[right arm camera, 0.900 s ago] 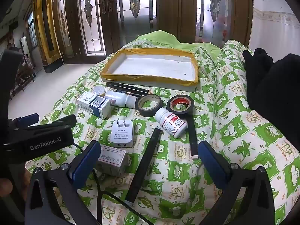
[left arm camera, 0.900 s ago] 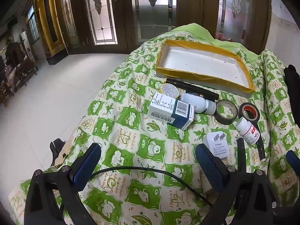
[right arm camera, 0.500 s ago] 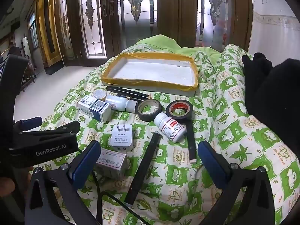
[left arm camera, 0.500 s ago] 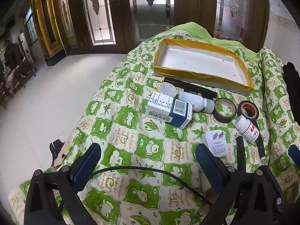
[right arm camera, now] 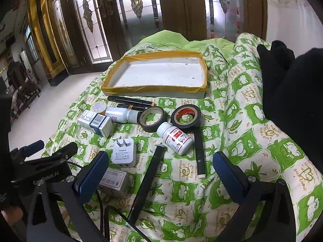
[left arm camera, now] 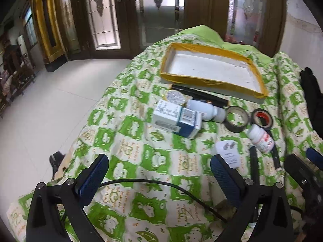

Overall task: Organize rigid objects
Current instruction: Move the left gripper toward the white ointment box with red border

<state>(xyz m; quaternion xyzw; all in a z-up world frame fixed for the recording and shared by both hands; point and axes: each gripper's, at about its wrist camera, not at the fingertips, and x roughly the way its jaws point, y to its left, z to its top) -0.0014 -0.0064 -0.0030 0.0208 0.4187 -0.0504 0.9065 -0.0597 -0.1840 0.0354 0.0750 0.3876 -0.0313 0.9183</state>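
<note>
Both cams nudged fwd | L grip [left arm camera: 157, 173] wide, empty | R grip [right arm camera: 161, 173] wide, empty

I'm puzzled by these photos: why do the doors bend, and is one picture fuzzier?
Both views are fisheye, so the doors bow and the corners go black. The left wrist view is softer: print on the blue-and-white box smears. The right wrist view is crisper: the red-labelled bottle reads sharply. Daylight glows through the door glass.

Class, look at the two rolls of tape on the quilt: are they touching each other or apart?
Apart. The right wrist view shows a strip of quilt between the grey tape roll and the red-cored tape roll; the pill bottle lies just below that gap.
</note>
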